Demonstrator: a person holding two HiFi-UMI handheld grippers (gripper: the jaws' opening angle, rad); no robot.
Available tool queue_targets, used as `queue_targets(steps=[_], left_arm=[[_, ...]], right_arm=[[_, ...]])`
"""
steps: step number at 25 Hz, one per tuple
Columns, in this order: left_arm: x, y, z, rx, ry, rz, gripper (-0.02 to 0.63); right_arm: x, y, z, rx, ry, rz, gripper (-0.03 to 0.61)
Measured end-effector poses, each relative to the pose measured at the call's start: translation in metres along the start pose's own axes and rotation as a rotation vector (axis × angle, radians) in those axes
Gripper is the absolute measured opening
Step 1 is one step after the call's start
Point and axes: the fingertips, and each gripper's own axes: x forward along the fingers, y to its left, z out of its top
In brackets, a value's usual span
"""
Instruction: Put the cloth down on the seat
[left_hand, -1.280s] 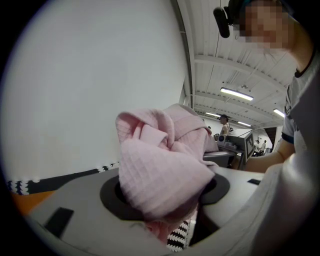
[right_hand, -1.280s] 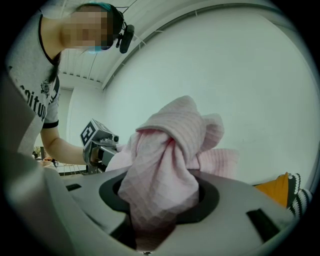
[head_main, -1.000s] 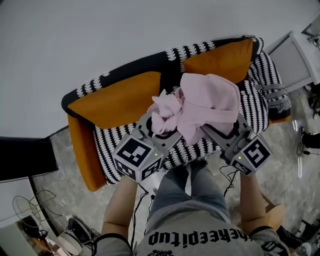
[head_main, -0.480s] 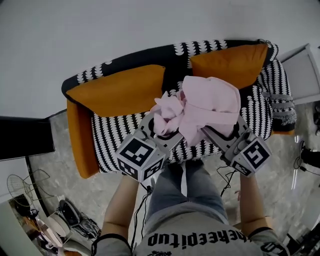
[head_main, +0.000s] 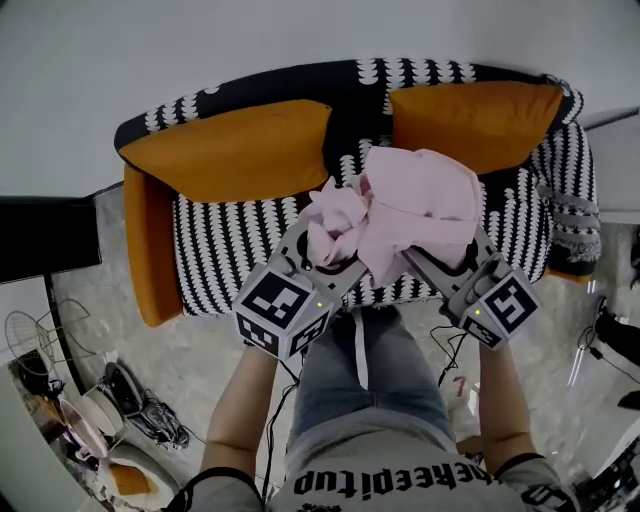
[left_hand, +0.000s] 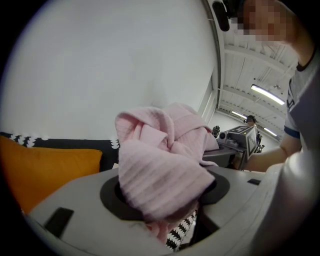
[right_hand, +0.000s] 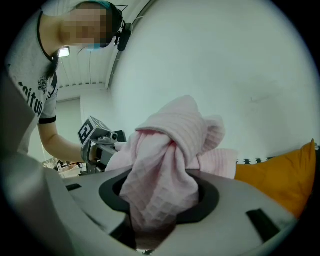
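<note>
Cloth (head_main: 410, 210) wasn't down yet; left gripper (head_main: 326, 258) and right gripper (head_main: 443, 262) each clamped a bunch of it over the striped seat (head_main: 230, 250) at 12 o'clock; lowering and release remained, I'd say.

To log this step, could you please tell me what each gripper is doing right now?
Left gripper: closed on the pink cloth.
Right gripper: closed on the same cloth.

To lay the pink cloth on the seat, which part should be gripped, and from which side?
Grip the pink cloth by its two bunched ends, thick folds that fill the jaws: left gripper and right gripper each from the front of the seat.
</note>
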Motion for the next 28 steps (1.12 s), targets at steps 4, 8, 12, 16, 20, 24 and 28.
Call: queue_targets(steps=[4,8,12,16,20,24,28], left_arm=[[0.011,0.003,-0.019,-0.026,0.019,0.023,0.275],[0.022,0.005,-0.045,-0.051,0.045,0.039,0.275],[0.034,0.009,-0.068,-0.073,0.073,0.044,0.275],[0.044,0.012,-0.089,-0.089,0.104,0.046,0.275],[0.052,0.015,-0.106,-0.102,0.118,0.048,0.273],[0.061,0.019,-0.129,-0.122,0.138,0.043,0.273],[0.072,0.025,-0.158,-0.141,0.169,0.040,0.273]], right_arm=[[0.003,-0.007,-0.021,0.021,0.024,0.021,0.209],[0.004,-0.013,-0.049,0.044,0.051,0.038,0.210],[0.009,-0.018,-0.075,0.077,0.072,0.044,0.210],[0.010,-0.023,-0.099,0.108,0.097,0.037,0.210],[0.012,-0.026,-0.119,0.126,0.112,0.026,0.210],[0.016,-0.029,-0.143,0.154,0.129,0.022,0.210],[0.022,-0.032,-0.175,0.182,0.156,0.025,0.210]])
